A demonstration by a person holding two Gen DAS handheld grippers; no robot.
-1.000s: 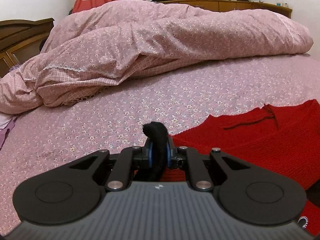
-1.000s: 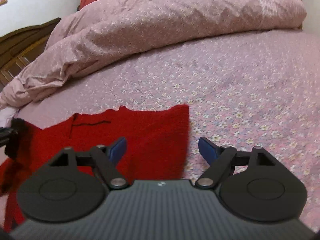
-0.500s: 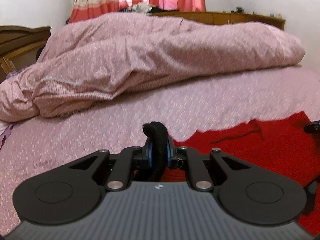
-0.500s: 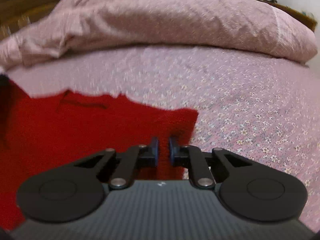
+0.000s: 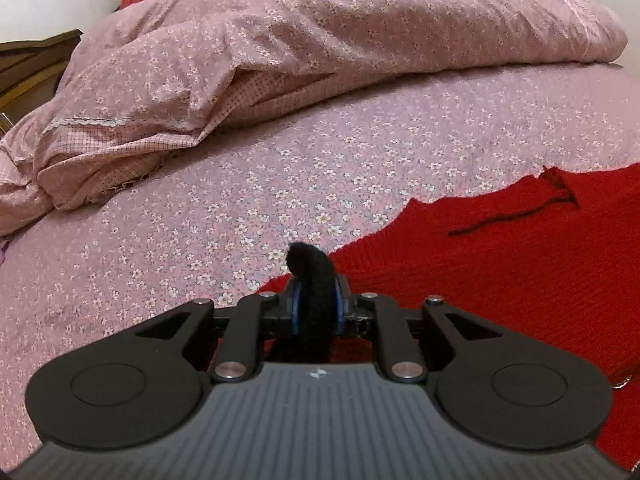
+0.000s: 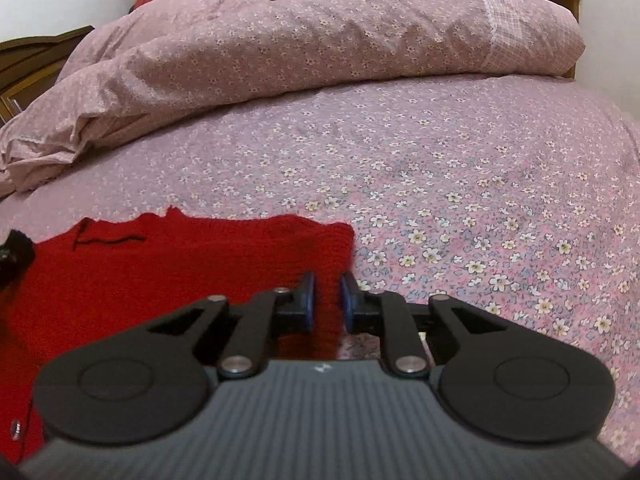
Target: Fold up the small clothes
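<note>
A red knit garment (image 5: 500, 280) lies flat on the flowered pink sheet (image 5: 200, 220), with a dark loose thread near its far edge. In the left wrist view my left gripper (image 5: 316, 308) holds a black fabric trim (image 5: 312, 272) at the garment's left side. Its jaws are opening, and the trim still fills the gap between the blue pads. In the right wrist view my right gripper (image 6: 327, 304) sits at the right edge of the red garment (image 6: 180, 280). Its jaws are opening too, with red knit still between the pads. The black trim (image 6: 18, 246) shows at the far left.
A bunched pink flowered duvet (image 5: 320, 40) is heaped along the far side of the bed, also seen as the duvet (image 6: 320, 40) in the right wrist view. Dark wooden furniture (image 5: 32, 64) stands at the left. Bare sheet (image 6: 480, 200) stretches to the right of the garment.
My right gripper went from wide open to closed over the garment's right edge. Both grippers rose a little, then sank towards the bed. The left gripper kept the black trim throughout.
</note>
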